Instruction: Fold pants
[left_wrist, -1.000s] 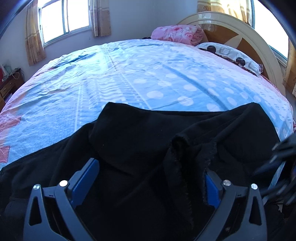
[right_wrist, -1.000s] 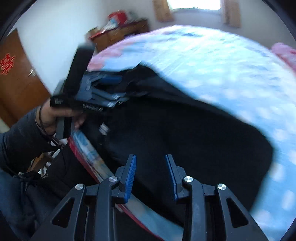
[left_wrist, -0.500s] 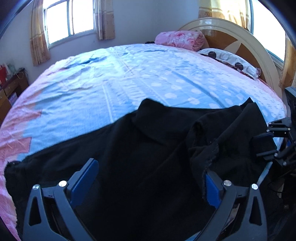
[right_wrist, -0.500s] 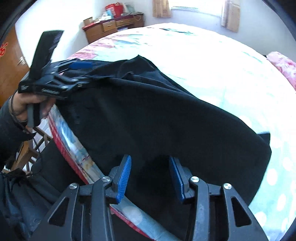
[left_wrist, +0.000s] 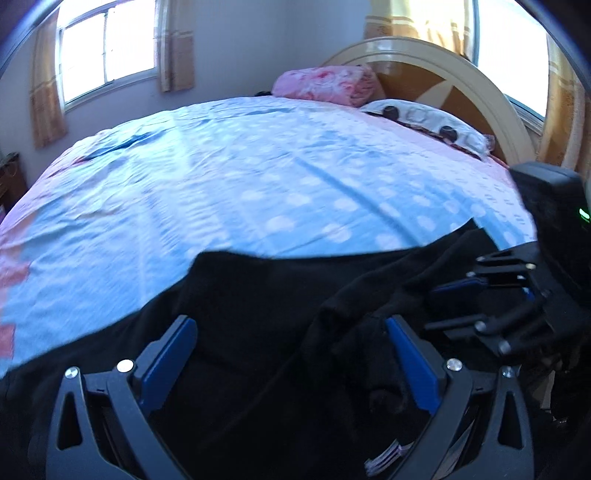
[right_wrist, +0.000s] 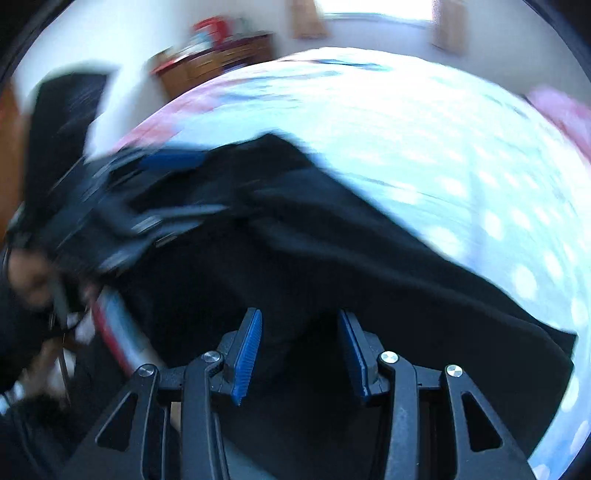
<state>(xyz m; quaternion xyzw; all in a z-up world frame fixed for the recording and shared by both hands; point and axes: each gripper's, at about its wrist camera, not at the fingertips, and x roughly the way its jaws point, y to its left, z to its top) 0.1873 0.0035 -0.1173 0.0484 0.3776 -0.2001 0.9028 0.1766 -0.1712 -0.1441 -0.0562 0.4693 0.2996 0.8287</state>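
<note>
You'd dragged the pants (left_wrist: 258, 332) back toward you since a moment ago; both the left gripper (left_wrist: 291, 354) and the right gripper (right_wrist: 301, 350) were spread, gripping nothing, so no fold yet.

The left gripper (left_wrist: 291, 362) has its two blue fingers (left_wrist: 168, 360) spread far apart — wide open. The right gripper (right_wrist: 299, 350) is open too, but its blue fingers (right_wrist: 248, 349) sit closer together. From the left camera, the right gripper (left_wrist: 491, 295) shows at the right side, close by. From the right camera, the left gripper (right_wrist: 147, 206) is a blur at the left, and a hand (right_wrist: 29, 280) holds it from below.
</note>
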